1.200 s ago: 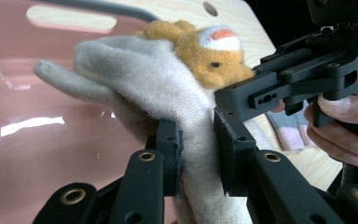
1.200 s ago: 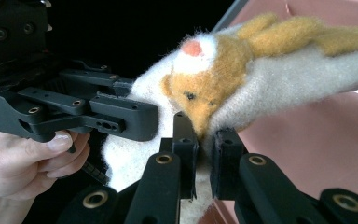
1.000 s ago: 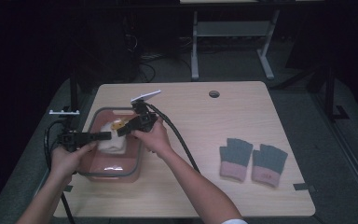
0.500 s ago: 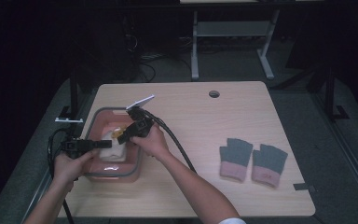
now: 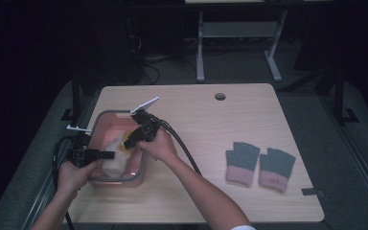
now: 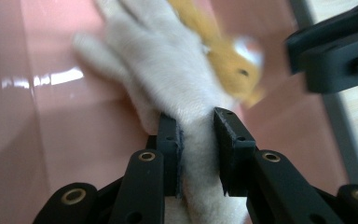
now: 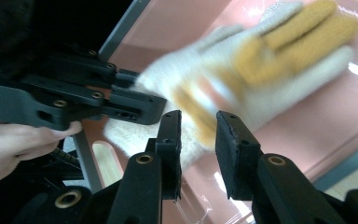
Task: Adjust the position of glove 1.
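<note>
Gloves go into the pink bin: left claw clamps the white glove; right claw, jaws just opening, releases the yellow-palmed glove. Next, withdraw.

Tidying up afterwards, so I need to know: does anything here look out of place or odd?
Nothing is spilled or damaged. The white knit glove with yellow palm lies in the pink plastic bin, pinched by the left gripper, while the grey and pink glove pair sits neatly on the table.

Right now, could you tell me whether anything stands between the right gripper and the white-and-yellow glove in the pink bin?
Nothing visible does. The right gripper hovers over the glove inside the pink bin; its jaws have just been opening, with only the glove's edge beyond them. The left gripper is shut on the glove's cuff off to one side.
</note>
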Available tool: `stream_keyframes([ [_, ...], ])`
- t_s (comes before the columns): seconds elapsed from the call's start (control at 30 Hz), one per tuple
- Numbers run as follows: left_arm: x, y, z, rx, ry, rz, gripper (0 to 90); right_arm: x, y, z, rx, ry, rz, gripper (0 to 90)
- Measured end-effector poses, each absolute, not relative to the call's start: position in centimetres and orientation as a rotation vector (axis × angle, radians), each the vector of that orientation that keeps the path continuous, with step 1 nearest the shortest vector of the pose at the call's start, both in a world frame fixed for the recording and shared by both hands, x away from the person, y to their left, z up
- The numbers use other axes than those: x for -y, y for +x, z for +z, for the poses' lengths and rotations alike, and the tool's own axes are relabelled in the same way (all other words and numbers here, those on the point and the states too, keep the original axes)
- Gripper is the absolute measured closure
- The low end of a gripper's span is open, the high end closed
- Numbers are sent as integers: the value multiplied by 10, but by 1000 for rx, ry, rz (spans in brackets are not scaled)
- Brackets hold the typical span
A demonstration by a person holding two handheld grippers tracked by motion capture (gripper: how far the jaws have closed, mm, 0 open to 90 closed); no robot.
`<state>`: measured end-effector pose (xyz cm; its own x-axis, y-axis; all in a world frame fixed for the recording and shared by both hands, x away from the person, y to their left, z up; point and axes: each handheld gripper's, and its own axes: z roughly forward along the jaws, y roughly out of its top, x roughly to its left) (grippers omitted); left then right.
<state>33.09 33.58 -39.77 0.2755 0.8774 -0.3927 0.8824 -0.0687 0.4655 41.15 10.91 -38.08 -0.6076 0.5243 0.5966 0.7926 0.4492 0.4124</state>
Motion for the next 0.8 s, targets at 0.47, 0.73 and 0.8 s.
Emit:
stream_keyframes([
  [0.47, -337, 334, -379, -1617, 1987, 141, 503, -85, 408, -365, 2327, -1124, -1023, 695],
  [0.73, -331, 338, -384, -1627, 2055, 225, 634, -70, 406, -363, 2328, -1127, -1043, 688],
  [0.8, -329, 339, -386, -1636, 2060, 243, 642, -68, 405, -362, 2324, -1129, -1046, 686],
])
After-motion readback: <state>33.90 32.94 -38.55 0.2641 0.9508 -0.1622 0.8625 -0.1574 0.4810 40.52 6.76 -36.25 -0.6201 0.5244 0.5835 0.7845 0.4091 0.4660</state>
